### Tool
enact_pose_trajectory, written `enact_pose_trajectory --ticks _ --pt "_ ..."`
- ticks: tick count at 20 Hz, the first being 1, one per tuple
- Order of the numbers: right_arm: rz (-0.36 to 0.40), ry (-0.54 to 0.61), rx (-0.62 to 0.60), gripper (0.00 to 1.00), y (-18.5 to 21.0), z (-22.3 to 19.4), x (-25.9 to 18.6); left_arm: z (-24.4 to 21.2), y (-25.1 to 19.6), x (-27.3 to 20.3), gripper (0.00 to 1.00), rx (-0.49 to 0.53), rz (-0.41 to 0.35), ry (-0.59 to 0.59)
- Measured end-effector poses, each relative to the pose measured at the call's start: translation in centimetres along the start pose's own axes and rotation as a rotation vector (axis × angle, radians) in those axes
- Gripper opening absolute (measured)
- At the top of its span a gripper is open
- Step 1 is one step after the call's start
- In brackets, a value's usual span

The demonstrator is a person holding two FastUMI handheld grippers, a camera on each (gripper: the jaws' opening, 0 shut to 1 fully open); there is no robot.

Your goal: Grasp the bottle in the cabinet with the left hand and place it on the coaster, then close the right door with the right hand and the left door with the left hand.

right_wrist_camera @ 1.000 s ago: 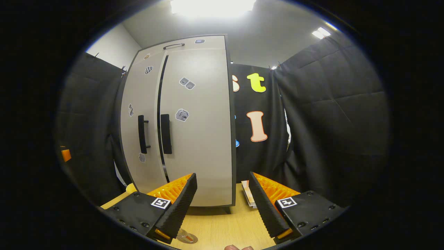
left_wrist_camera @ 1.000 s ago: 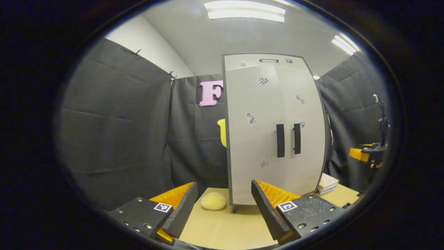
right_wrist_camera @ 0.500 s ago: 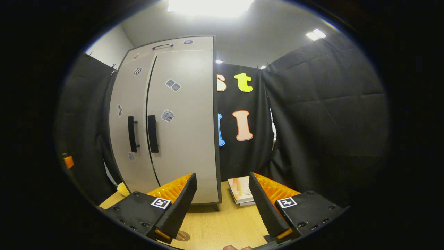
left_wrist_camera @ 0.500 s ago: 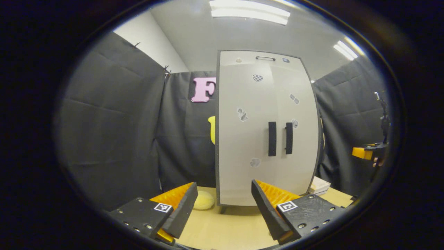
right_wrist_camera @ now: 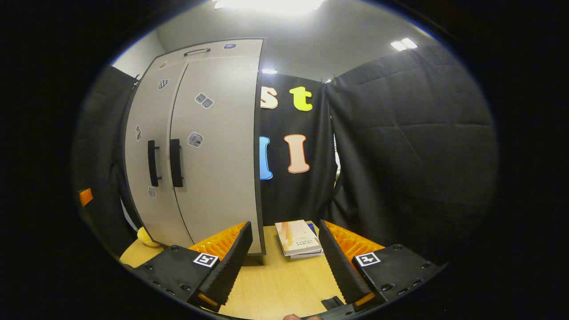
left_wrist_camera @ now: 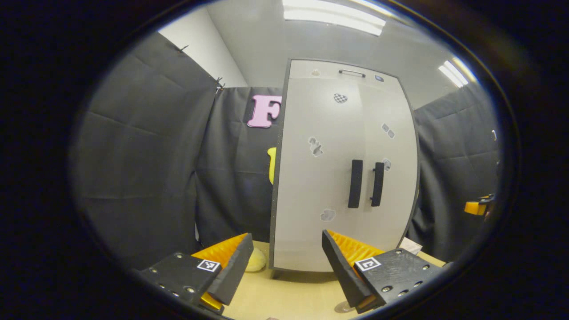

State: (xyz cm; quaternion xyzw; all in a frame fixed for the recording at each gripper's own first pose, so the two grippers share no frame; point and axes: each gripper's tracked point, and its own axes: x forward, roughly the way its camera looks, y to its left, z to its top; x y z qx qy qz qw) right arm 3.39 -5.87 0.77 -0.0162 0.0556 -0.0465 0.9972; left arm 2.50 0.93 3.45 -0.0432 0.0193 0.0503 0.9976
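Observation:
The grey two-door cabinet [left_wrist_camera: 342, 169] stands on the wooden table with both doors shut, so its inside is hidden. Its two dark handles [left_wrist_camera: 366, 183] sit side by side at the middle seam. My left gripper [left_wrist_camera: 284, 266] is open and empty, low over the table in front of the cabinet and apart from it. A small flat disc [left_wrist_camera: 342, 306], possibly the coaster, lies by its right finger. In the right gripper view the cabinet [right_wrist_camera: 200, 146] is at the left. My right gripper [right_wrist_camera: 284, 266] is open and empty, pointing past the cabinet's right edge.
A stack of books [right_wrist_camera: 298, 238] lies on the table [right_wrist_camera: 275, 289] right of the cabinet. A yellow round object [left_wrist_camera: 257, 262] sits at the cabinet's left foot. Black cloth walls close in on both sides and behind. A fingertip [right_wrist_camera: 293, 317] shows at the bottom edge.
The right gripper view has swung right: the cabinet slid left, the books came fully into sight and the disc on the table left the view. The left gripper shifted slightly; both stay open.

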Motion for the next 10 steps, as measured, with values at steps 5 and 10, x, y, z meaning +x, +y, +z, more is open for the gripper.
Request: enact_pose_trajectory --ticks 5,10 --pt "0.077 0.009 -0.001 0.96 -2.1 -0.3 4.9 3.1 -4.2 1.8 0.94 0.040 0.038 -0.060" --pt "0.161 0.003 0.048 0.96 -4.0 0.7 9.5 5.0 -8.1 2.5 0.99 -0.079 0.106 -0.105"
